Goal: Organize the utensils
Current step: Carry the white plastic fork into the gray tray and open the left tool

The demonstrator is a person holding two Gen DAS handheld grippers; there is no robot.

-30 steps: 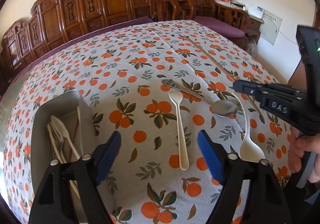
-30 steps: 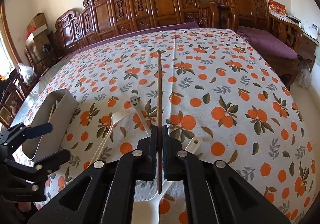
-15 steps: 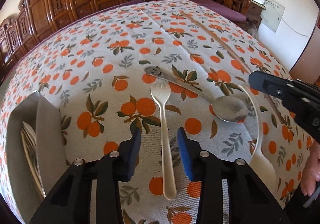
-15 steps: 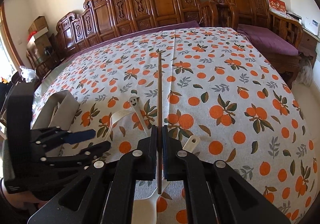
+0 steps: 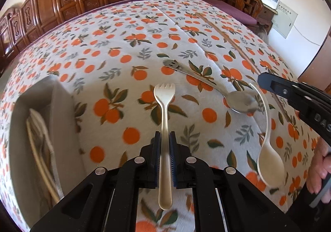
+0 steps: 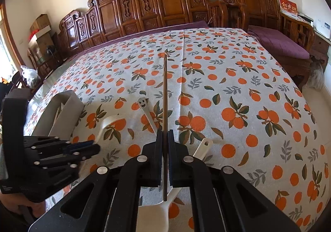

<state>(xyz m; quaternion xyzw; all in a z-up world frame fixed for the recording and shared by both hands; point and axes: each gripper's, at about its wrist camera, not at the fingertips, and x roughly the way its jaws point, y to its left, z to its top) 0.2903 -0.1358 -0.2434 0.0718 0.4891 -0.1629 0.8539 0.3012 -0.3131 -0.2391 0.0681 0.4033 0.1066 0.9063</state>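
Note:
My left gripper (image 5: 164, 138) is shut on the handle of a cream fork (image 5: 164, 95), tines pointing away, just above the cloth. My right gripper (image 6: 164, 136) is shut on a brown chopstick (image 6: 165, 87) that points straight ahead. In the left wrist view a steel spoon (image 5: 209, 85) and a cream spoon (image 5: 268, 145) lie on the cloth to the right, with the right gripper (image 5: 266, 82) beyond them. A grey utensil tray (image 5: 26, 128) holding several cream utensils stands at the left; it also shows in the right wrist view (image 6: 64, 111).
The table has an orange-print cloth (image 6: 238, 91). Carved wooden chairs (image 6: 165, 4) line its far side. A purple-cushioned bench (image 6: 285, 45) stands at the right. The person's hand (image 5: 318, 161) holds the right gripper near the table's right edge.
My left gripper moved forward and down over the cream fork and closed on its handle. The right gripper has held the chopstick almost still.

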